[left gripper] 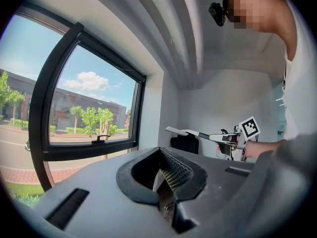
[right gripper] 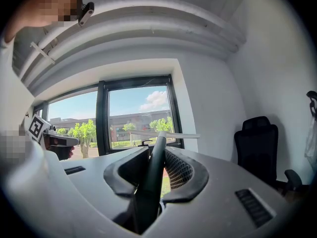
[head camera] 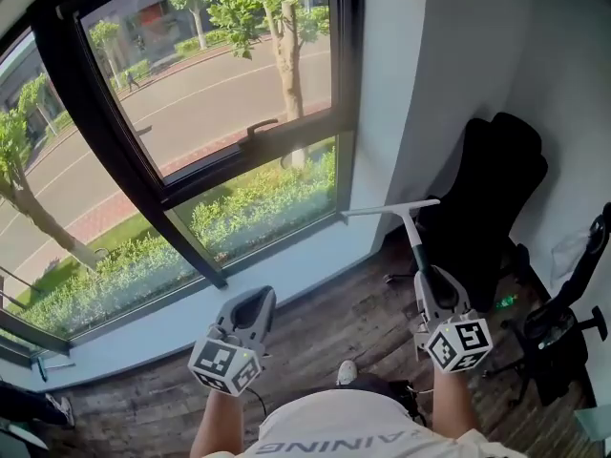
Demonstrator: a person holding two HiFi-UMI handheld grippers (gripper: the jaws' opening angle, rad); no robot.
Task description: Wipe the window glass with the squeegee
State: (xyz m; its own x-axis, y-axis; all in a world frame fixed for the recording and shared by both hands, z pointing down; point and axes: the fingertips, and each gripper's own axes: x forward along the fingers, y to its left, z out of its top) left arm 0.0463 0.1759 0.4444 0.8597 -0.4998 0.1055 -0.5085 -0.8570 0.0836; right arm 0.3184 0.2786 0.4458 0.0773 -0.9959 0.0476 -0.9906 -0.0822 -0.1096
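Near the right wall, the right claw (head camera: 431, 280) clamps the squeegee (head camera: 412, 227) handle, blade well short of the window glass (head camera: 239, 93); the left claw (head camera: 254, 301) (pinched shut, empty) idles. Gripped low, the handle could twist under pressure, leaving streaks.

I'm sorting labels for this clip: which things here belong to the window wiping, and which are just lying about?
In the job: squeegee, held in the right gripper; window glass.
Lying about: black office chair; another black chair beside it.
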